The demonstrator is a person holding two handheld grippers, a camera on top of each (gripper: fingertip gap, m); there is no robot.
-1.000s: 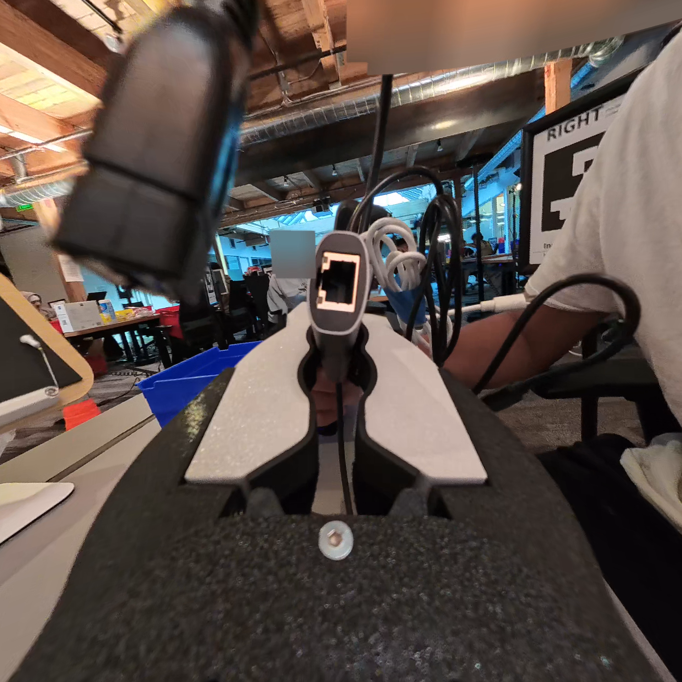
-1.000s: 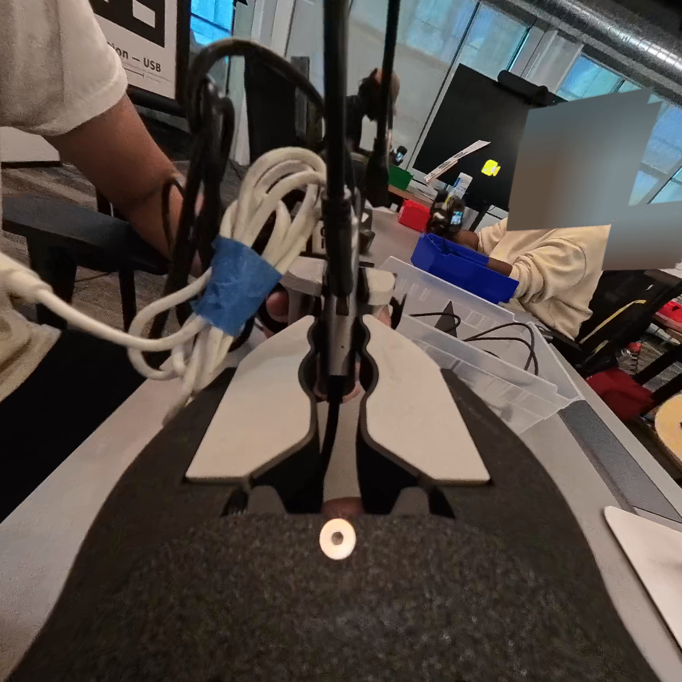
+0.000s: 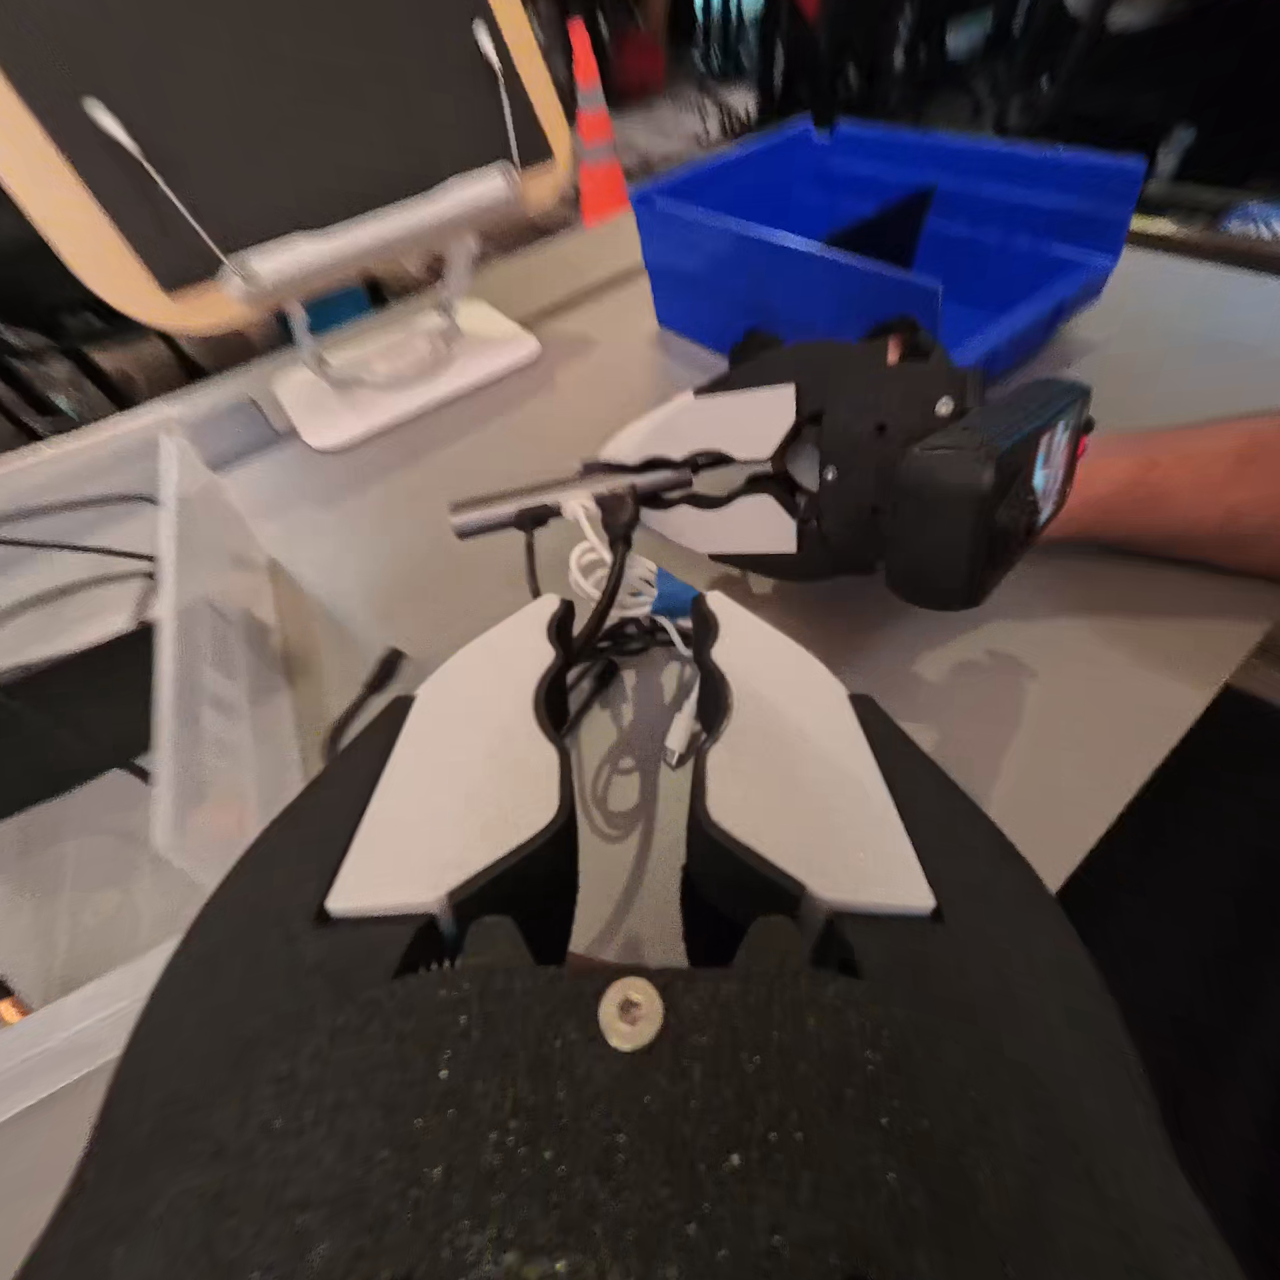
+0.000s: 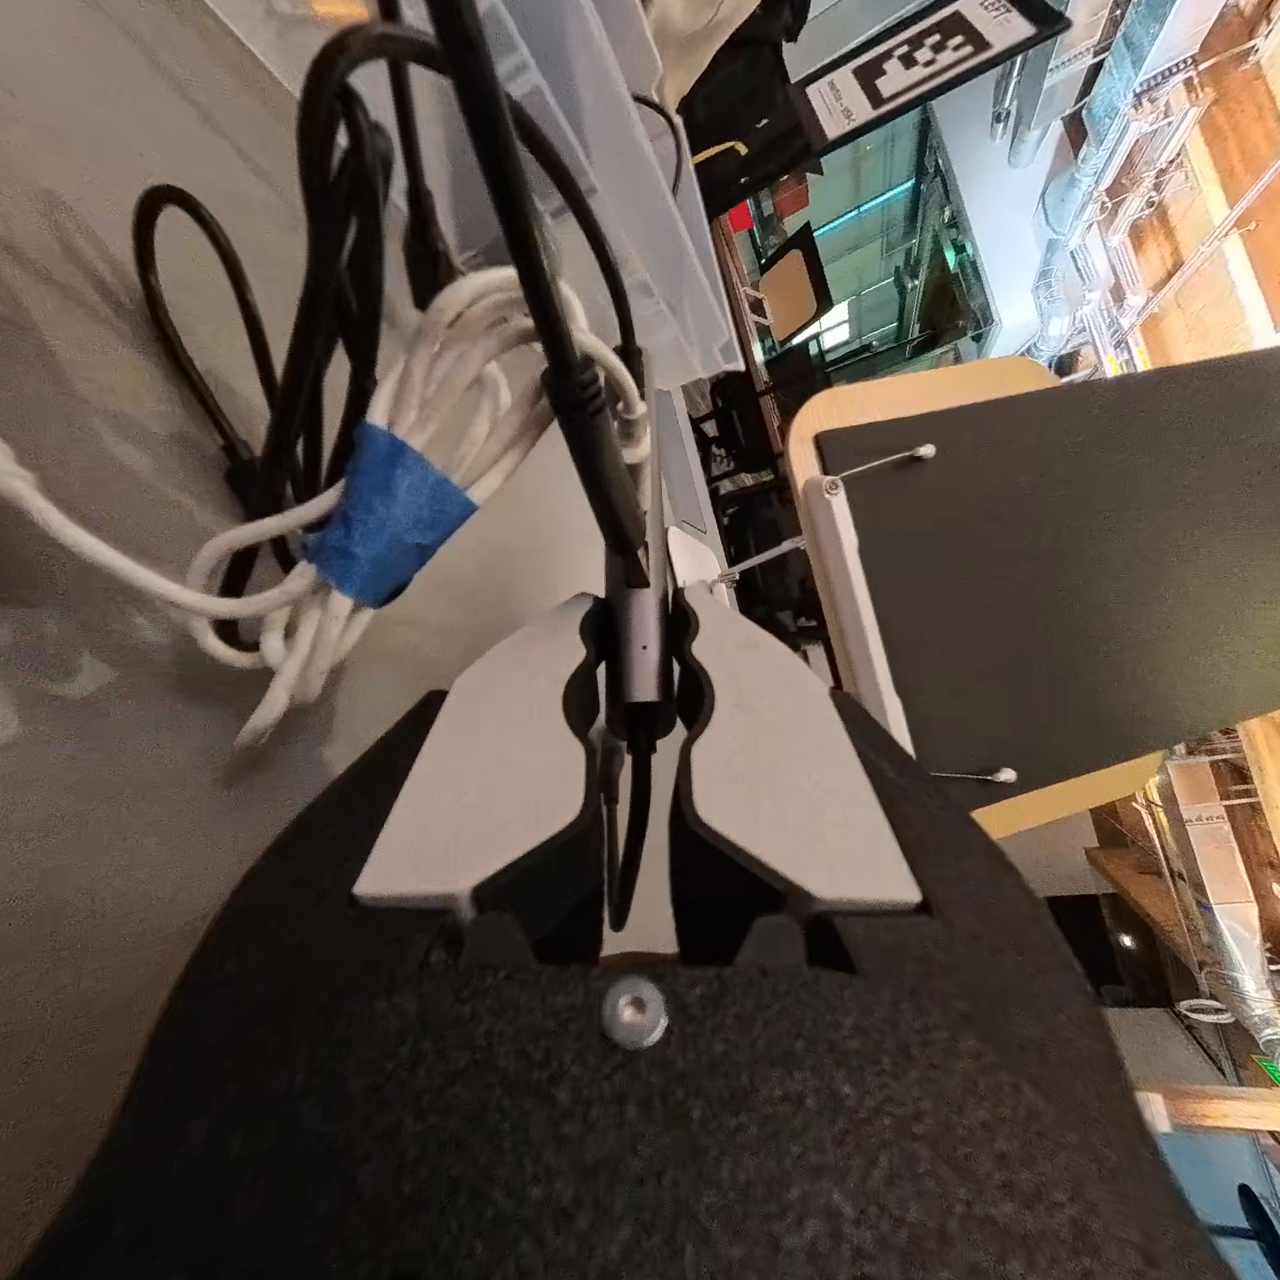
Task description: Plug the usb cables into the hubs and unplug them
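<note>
**Operator:** Right wrist view has my right tongs (image 4: 641,665) clenched on the grey hub (image 4: 643,654), its own lead trailing back between the fingers. I'm gripping it by the body, I think, so the ports stay exposed and it won't twist when a plug is pulled.

**Spotter:** And what's in it?

**Operator:** A black usb cable (image 4: 554,346) is seated in the hub's front end, and a white one seems to be plugged beside it, though that part is half hidden. The white cable bundle (image 4: 443,415), bound with blue tape (image 4: 388,512), hangs down toward the counter (image 4: 104,173) with black loops tangled through it.

**Spotter:** Your left side?

**Operator:** My left tongs (image 3: 627,627) are released, holding nothing, hanging just below the hub (image 3: 575,495) with the loose cables visible between the fingers. By my judgement they're lined up to take a plug and draw it out.

**Spotter:** Obstacles?

**Operator:** The dangling tangle is the main one; the fingers could snag a loop instead of the plug. A clear plastic bin (image 3: 208,623) stands close on the left, a blue bin (image 3: 866,277) behind the right tongs (image 3: 699,478), and a tablet stand (image 3: 388,360) well back. The left picture is blurred, so exact plug positions are uncertain.
</note>
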